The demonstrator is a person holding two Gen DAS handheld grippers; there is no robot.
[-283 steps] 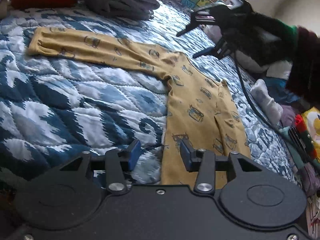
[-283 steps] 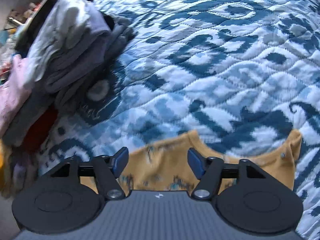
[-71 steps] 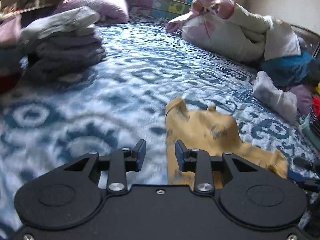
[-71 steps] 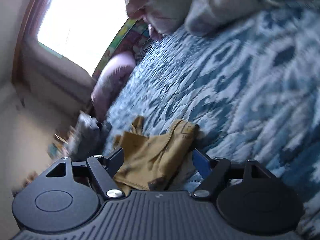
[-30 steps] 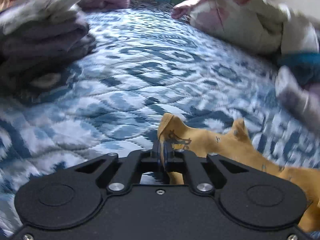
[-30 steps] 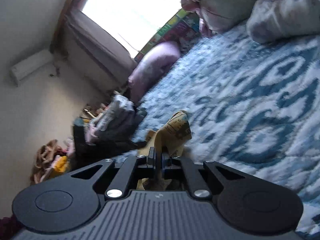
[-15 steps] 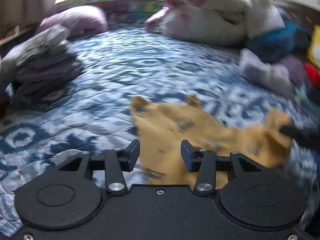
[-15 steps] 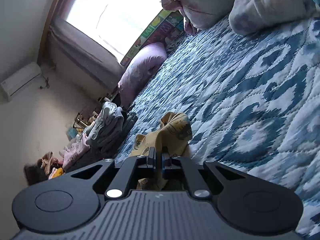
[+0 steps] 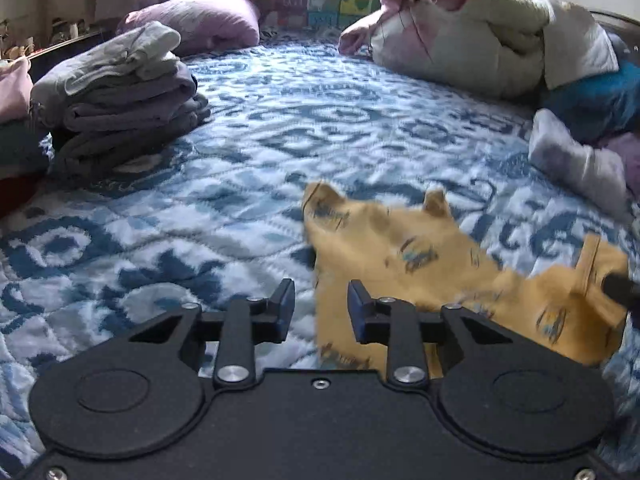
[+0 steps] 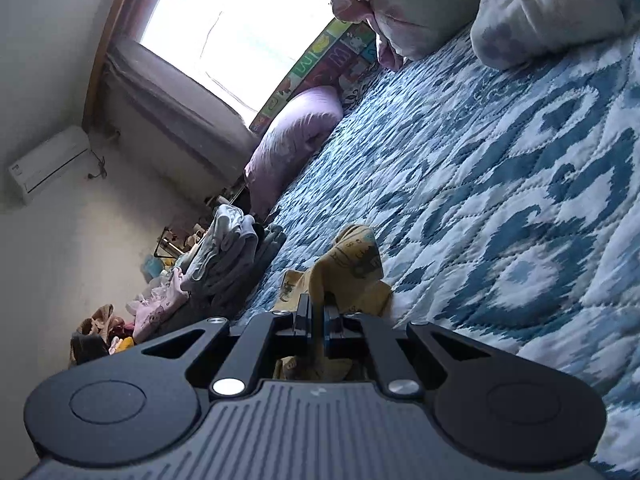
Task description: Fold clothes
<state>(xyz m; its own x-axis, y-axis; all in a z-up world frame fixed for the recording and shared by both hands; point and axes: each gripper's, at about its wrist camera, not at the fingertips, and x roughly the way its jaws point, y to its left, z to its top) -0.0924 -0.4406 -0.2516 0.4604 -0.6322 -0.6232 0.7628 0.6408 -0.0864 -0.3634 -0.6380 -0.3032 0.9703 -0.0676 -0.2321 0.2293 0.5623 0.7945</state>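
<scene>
A yellow printed garment (image 9: 404, 256) lies bunched on the blue-and-white quilt (image 9: 248, 184). My left gripper (image 9: 319, 304) is open and empty, just above the quilt at the garment's left edge. My right gripper (image 10: 316, 312) is shut on a fold of the yellow garment (image 10: 352, 264) and holds it up off the quilt (image 10: 500, 184). One of the right gripper's fingertips (image 9: 618, 286) shows at the right edge of the left wrist view, on the garment's lifted right end.
A stack of folded grey clothes (image 9: 120, 96) sits at the left, also in the right wrist view (image 10: 228, 252). A lilac pillow (image 9: 200, 20) and a heap of unfolded laundry (image 9: 480, 40) lie at the back. A rolled pale garment (image 9: 576, 160) lies at the right.
My left gripper let go of the garment's corner about a second ago and stays open. The right gripper stays shut on the garment, holding its right end up.
</scene>
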